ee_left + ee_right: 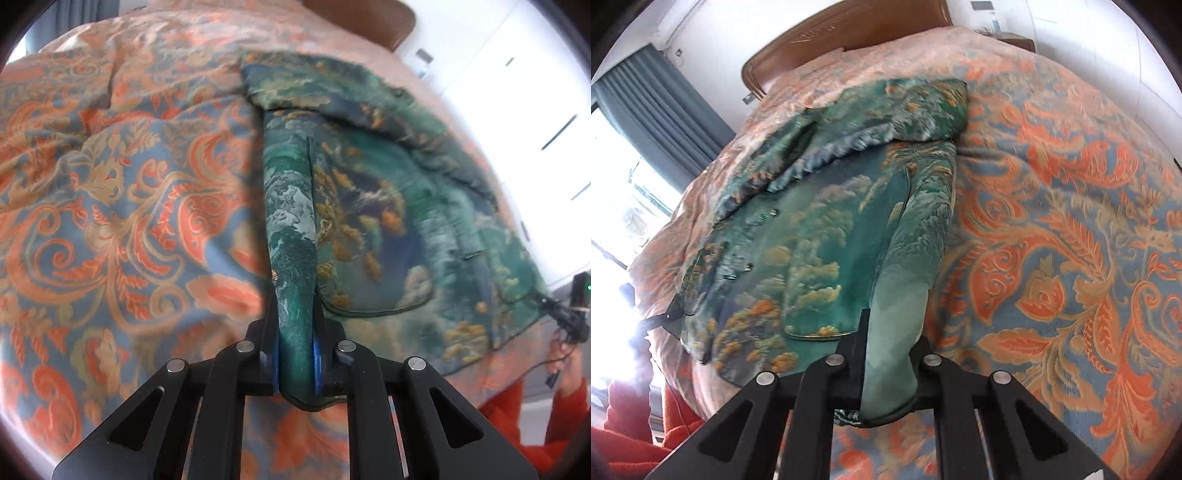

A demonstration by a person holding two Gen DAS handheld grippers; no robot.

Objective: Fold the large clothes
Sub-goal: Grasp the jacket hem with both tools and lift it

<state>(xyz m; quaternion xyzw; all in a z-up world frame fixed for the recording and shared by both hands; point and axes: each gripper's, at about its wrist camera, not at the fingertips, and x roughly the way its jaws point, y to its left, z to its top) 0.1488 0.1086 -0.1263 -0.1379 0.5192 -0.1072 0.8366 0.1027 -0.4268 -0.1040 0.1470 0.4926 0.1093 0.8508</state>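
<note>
The green jacket (pixel 369 206) is lying spread on the bed's orange-and-blue bedspread (pixel 129 206). At the bottom centre of each view, the left gripper (pixel 297 365) and the right gripper (pixel 888 365) are each clamping a raised fold of the jacket's edge. Farther up, a wooden headboard (pixel 849 29) is showing.

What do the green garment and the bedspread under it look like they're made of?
Green garment: probably a smooth satin or silk-like woven fabric, judging by its soft sheen, printed landscape and limp draping where each tool pinches it.

Bedspread: looks like a thicker jacquard or damask weave, matte to slightly lustrous; the orange scrolls seem raised and it puffs into soft folds.
</note>
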